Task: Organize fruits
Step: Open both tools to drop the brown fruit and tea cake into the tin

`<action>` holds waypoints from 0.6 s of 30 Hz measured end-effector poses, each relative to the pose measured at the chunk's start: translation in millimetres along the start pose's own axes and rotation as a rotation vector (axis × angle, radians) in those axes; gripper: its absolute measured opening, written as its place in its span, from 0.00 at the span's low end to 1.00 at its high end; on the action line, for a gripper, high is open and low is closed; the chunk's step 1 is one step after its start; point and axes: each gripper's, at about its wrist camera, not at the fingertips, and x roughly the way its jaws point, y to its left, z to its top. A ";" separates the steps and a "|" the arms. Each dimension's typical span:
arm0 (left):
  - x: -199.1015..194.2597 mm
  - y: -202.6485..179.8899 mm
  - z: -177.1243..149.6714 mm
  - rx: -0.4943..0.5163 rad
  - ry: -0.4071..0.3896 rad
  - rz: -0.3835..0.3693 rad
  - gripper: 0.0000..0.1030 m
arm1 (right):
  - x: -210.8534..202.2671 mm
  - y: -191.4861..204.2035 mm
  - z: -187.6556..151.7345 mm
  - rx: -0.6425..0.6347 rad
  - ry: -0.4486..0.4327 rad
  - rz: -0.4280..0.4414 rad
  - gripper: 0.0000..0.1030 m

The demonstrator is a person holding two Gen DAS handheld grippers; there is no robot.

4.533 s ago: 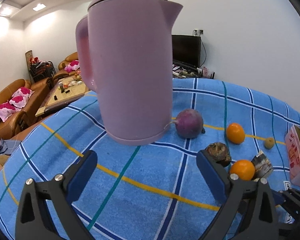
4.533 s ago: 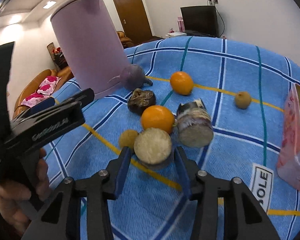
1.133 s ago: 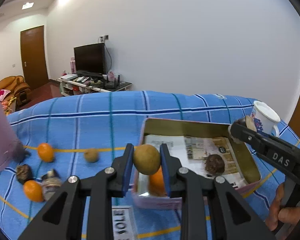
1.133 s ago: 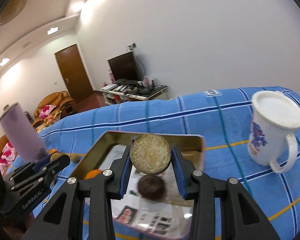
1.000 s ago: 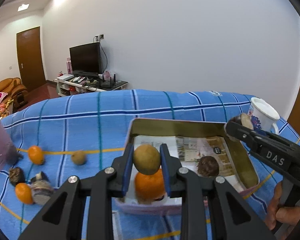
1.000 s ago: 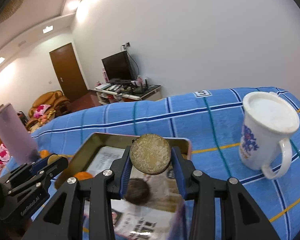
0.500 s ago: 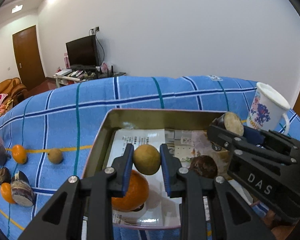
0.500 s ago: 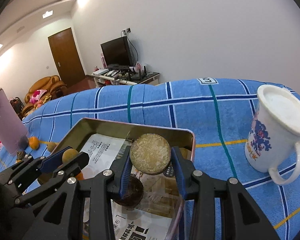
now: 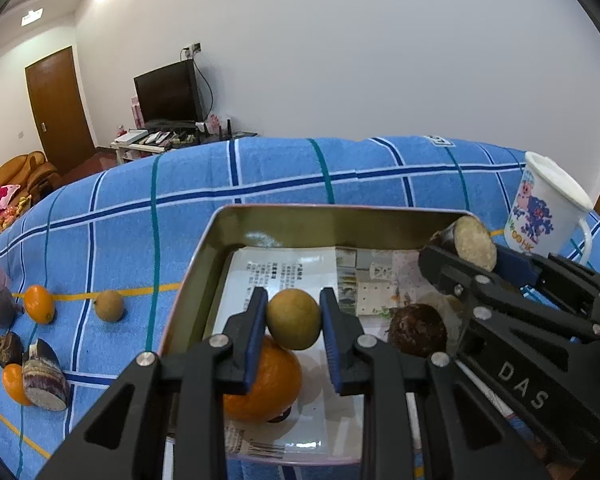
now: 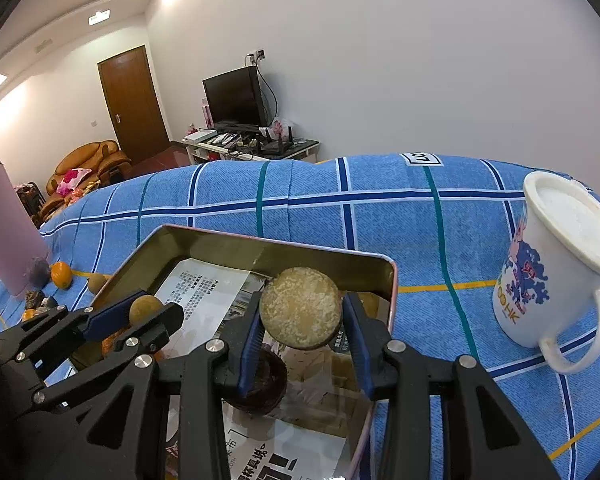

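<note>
My left gripper [image 9: 293, 322] is shut on a small yellow-brown round fruit [image 9: 293, 319], held over the left half of the metal tin [image 9: 204, 240]. Under it an orange [image 9: 266, 384] lies on the newspaper lining. My right gripper [image 10: 301, 314] is shut on a cut sugarcane piece [image 10: 301, 307] with a pale round face, above the tin's right side [image 10: 392, 276]. That sugarcane piece [image 9: 469, 242] and the right gripper's black arm also show in the left wrist view. A dark brown round fruit [image 9: 417, 330] rests in the tin beneath it.
On the blue checked cloth left of the tin lie two oranges [image 9: 39, 303], a small brown fruit [image 9: 109, 305], a sugarcane piece [image 9: 44, 376] and a dark lump [image 9: 9, 348]. A pink kettle [image 10: 8, 232] stands far left. A white mug [image 10: 556, 264] stands right of the tin.
Both grippers have come in lower over the tin with their loads still gripped. The tin now fills more of each view, and the right gripper stands closer beside the left.
</note>
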 end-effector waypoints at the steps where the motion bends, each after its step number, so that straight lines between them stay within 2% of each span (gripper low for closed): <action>1: 0.2 -0.3 0.1 0.002 0.000 0.002 0.27 | -0.2 -0.8 0.3 0.003 -0.001 0.004 0.40; 4: 1.6 -0.5 0.8 -0.001 0.001 0.006 0.28 | -1.5 -2.5 0.2 0.016 -0.007 0.037 0.40; 7: 1.6 -2.5 0.2 -0.005 -0.003 0.018 0.33 | -3.5 -3.1 0.0 0.017 -0.013 0.052 0.43; 10: -2.2 -3.3 -0.2 -0.005 -0.019 0.034 0.53 | -5.6 -2.2 -0.3 0.011 -0.023 0.047 0.44; 12: -8.7 -3.0 -1.0 -0.010 -0.052 0.059 0.76 | -10.9 -3.4 0.6 0.019 -0.050 0.047 0.44; 13: -12.0 -3.0 -1.6 -0.012 -0.071 0.067 0.81 | -14.2 -4.5 1.6 0.026 -0.066 0.046 0.44; 15: -21.2 -3.6 -3.2 -0.017 -0.121 0.092 1.00 | -22.4 -7.7 2.7 0.043 -0.107 0.033 0.50; 16: -25.3 -3.5 -3.9 -0.018 -0.144 0.104 1.00 | -27.2 -8.8 2.9 0.048 -0.133 0.019 0.58; 18: -32.6 -2.4 -5.1 -0.013 -0.181 0.125 1.00 | -37.4 -8.6 2.6 0.048 -0.188 -0.009 0.67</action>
